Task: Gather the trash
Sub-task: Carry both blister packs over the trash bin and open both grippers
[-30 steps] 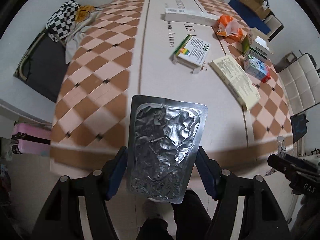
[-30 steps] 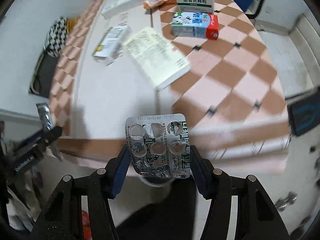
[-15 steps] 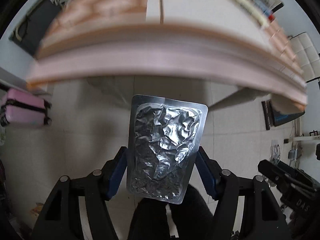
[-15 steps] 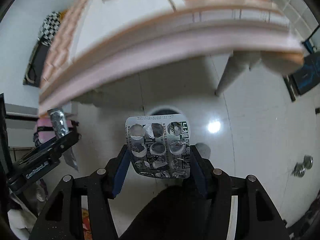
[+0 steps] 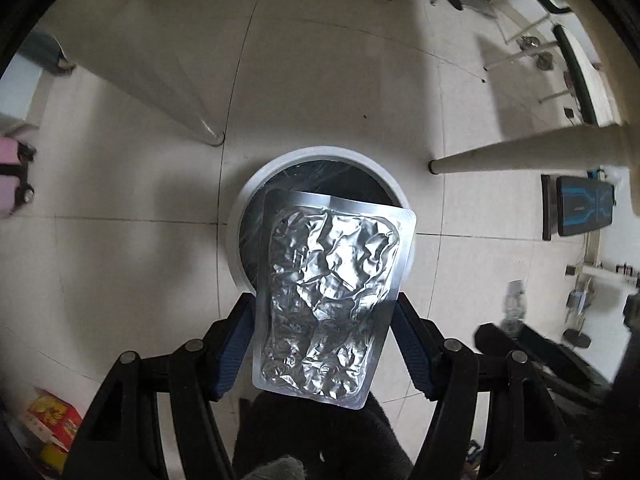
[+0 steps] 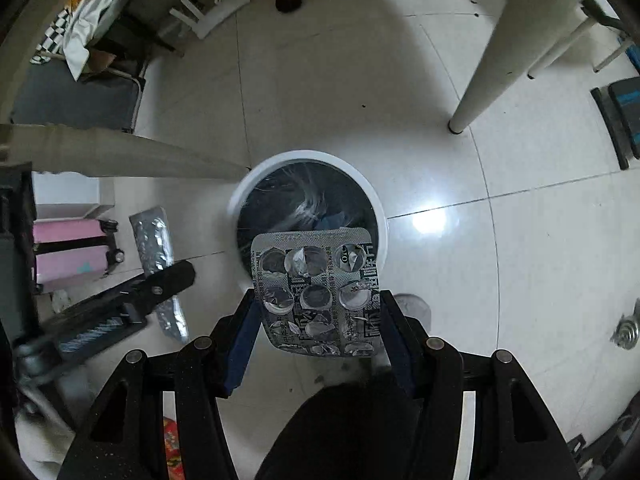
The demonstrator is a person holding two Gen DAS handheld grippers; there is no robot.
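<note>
Left wrist view looks steeply down at the tiled floor [image 5: 120, 260], and dead ahead of the tool sits the round white bin [image 5: 304, 158] with its dark liner, a table leg [image 5: 520, 156] off to the right of it. Right wrist view shows the same bin [image 6: 256, 184] just beyond the fingertips, another pale table leg [image 6: 492, 68] further out to the right, a pink suitcase [image 6: 68, 252] far off to the left.

Now the tools. The left gripper [image 5: 324, 320] pinches a crinkled foil pack [image 5: 328, 296] by its two long edges, blue pads pressed on either side, and the pack's far end overhangs the bin mouth. The right gripper [image 6: 318, 320] squeezes a spent pill blister sheet [image 6: 316, 292] the same way, edge to edge, its top edge reaching over the near rim. From the right wrist view the left gripper shows low on the left side, its pack edge-on.

Handling, as I judge it: both pieces are feather-light and thin. The foil pack looks soft and would buckle under a hard squeeze; the blister sheet is stiffer, springy, with punched-out pockets. Edge grips near the lower half suit both. Being so light, either could flutter wide of the bin when let go.
</note>
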